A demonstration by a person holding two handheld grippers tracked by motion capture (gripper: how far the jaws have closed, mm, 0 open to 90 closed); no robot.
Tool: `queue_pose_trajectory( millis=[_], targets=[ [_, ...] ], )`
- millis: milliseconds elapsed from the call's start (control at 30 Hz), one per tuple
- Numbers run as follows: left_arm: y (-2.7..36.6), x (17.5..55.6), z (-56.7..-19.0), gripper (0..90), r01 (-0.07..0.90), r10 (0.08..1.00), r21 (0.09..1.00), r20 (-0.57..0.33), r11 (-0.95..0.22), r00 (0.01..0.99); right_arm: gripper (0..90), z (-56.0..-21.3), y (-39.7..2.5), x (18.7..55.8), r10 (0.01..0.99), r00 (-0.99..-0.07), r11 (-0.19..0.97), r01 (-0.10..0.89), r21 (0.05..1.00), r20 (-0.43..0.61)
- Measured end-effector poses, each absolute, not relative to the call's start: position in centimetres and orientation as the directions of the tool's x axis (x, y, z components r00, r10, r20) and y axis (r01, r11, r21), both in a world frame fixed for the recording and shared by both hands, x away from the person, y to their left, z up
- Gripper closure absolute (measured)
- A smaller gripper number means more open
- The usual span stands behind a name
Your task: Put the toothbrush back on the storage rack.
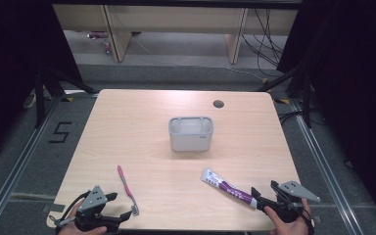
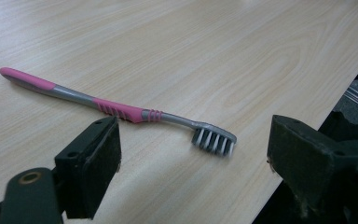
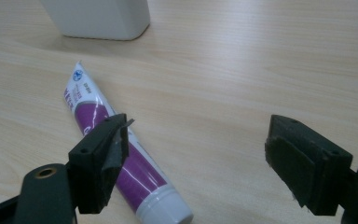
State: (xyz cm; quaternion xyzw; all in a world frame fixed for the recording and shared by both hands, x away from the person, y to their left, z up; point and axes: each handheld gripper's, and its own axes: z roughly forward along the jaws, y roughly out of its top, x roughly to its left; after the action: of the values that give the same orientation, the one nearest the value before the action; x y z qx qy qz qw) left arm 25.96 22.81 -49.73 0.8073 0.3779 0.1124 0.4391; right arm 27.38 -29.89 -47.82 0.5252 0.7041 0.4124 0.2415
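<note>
My left gripper [image 1: 119, 205] sits at the near left corner of the pale wooden table [image 1: 142, 122], its jaws spread wide with nothing between them. Just ahead of it lies the pink and grey plastic toothbrush [image 1: 127, 188], flat on the wood, white bristle head nearest me and close to the table edge, handle running away toward the far side; in the left gripper view the toothbrush [image 2: 121, 111] lies just beyond my jaws, untouched. My right gripper [image 1: 264, 193] rests at the near right corner, jaws likewise gaping and empty. The purple and white toothpaste tube [image 1: 227, 187] lies flat just beside it, white cap end toward me. The white plastic holder box [image 1: 191, 133] stands mid-table, well apart from both.
</note>
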Motion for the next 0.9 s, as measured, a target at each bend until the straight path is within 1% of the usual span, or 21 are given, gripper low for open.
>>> queue_pose_trajectory(
  millis=[67, 100, 133, 167, 200, 267, 333, 400, 433, 500, 533, 567, 600, 667, 700, 767, 833, 867, 900],
  targets=[
    [22.9, 26.0, -49.7, 16.7, 0.508, 0.705, 0.795, -0.150, -0.331, 0.693, 22.2, -47.8, -29.9, 27.4, 0.937, -0.337, 0.111, 0.543, 0.833, 0.095],
    [22.9, 26.0, -49.6, 16.6, 0.509, 0.704, 0.794, -0.149, -0.333, 0.694, 22.2, -47.7, -29.5, 27.2, 0.936, -0.330, 0.089, 0.566, 0.819, 0.126],
    [22.8, 26.0, -49.8, 16.0, 0.487, 0.688, 0.808, -0.147, -0.331, 0.711, 22.3, -47.8, -29.7, 27.4, 0.932, -0.348, 0.112, 0.552, 0.826, 0.106],
    [22.8, 26.0, -49.7, 15.5, 0.491, 0.692, 0.805, -0.146, -0.332, 0.707, 22.4, -47.8, -29.6, 27.4, 0.932, -0.347, 0.114, 0.559, 0.821, 0.107],
    [22.8, 26.0, -49.6, 15.5, 0.490, 0.688, 0.800, -0.139, -0.346, 0.712, 22.9, -47.9, -29.6, 27.5, 0.929, -0.359, 0.128, 0.543, 0.830, 0.092],
    [22.8, 26.2, -49.5, 15.5, 0.463, 0.669, 0.800, -0.107, -0.381, 0.735, 22.8, -47.9, -29.5, 27.4, 0.929, -0.357, 0.123, 0.544, 0.830, 0.096],
    [22.8, 26.3, -49.6, 15.5, 0.458, 0.663, 0.803, -0.109, -0.380, 0.741, 22.8, -48.0, -29.5, 27.4, 0.928, -0.360, 0.124, 0.544, 0.830, 0.097],
    [22.9, 26.5, -49.7, 15.5, 0.444, 0.649, 0.797, -0.087, -0.410, 0.756, 22.8, -48.0, -29.3, 27.4, 0.932, -0.345, 0.103, 0.550, 0.829, 0.113],
    [22.9, 26.7, -49.8, 15.5, 0.438, 0.644, 0.796, -0.080, -0.418, 0.761, 22.9, -48.0, -29.5, 27.5, 0.929, -0.359, 0.132, 0.544, 0.828, 0.088],
    [23.1, 26.8, -49.6, 15.6, 0.428, 0.636, 0.783, -0.054, -0.452, 0.770, 23.0, -48.0, -29.2, 27.3, 0.928, -0.348, 0.090, 0.559, 0.824, 0.135],
    [23.1, 27.0, -49.5, 15.6, 0.420, 0.624, 0.781, -0.049, -0.462, 0.780, 23.0, -48.0, -29.2, 27.3, 0.928, -0.348, 0.090, 0.559, 0.824, 0.134],
    [23.3, 27.2, -49.3, 15.9, 0.403, 0.609, 0.770, -0.025, -0.494, 0.793, 23.0, -47.9, -29.3, 27.3, 0.930, -0.345, 0.099, 0.566, 0.818, 0.126],
    [23.0, 27.3, -49.3, 16.8, 0.410, 0.619, 0.790, -0.049, -0.456, 0.784, 23.0, -47.9, -29.3, 27.3, 0.929, -0.348, 0.100, 0.564, 0.820, 0.126],
    [23.4, 27.7, -48.8, 18.3, 0.381, 0.594, 0.783, -0.018, -0.492, 0.804, 23.0, -48.0, -29.4, 27.5, 0.926, -0.364, 0.123, 0.544, 0.830, 0.101],
    [23.4, 27.9, -48.7, 19.1, 0.379, 0.592, 0.788, -0.024, -0.484, 0.805, 23.1, -48.1, -29.3, 27.6, 0.920, -0.379, 0.133, 0.534, 0.835, 0.096],
    [23.4, 28.3, -48.4, 19.3, 0.373, 0.593, 0.798, -0.025, -0.473, 0.805, 23.2, -48.1, -29.4, 27.6, 0.921, -0.379, 0.137, 0.533, 0.835, 0.090],
    [23.8, 29.0, -48.1, 19.4, 0.346, 0.559, 0.773, 0.013, -0.531, 0.829, 23.2, -48.1, -29.4, 27.6, 0.921, -0.379, 0.136, 0.535, 0.834, 0.093],
    [23.8, 29.2, -48.1, 19.4, 0.349, 0.561, 0.774, 0.010, -0.528, 0.828, 23.2, -48.1, -29.4, 27.6, 0.921, -0.379, 0.136, 0.535, 0.834, 0.093],
    [23.9, 29.5, -48.1, 19.7, 0.340, 0.554, 0.761, 0.030, -0.552, 0.832, 23.3, -48.1, -29.4, 27.6, 0.917, -0.381, 0.124, 0.549, 0.826, 0.115]
  ],
)
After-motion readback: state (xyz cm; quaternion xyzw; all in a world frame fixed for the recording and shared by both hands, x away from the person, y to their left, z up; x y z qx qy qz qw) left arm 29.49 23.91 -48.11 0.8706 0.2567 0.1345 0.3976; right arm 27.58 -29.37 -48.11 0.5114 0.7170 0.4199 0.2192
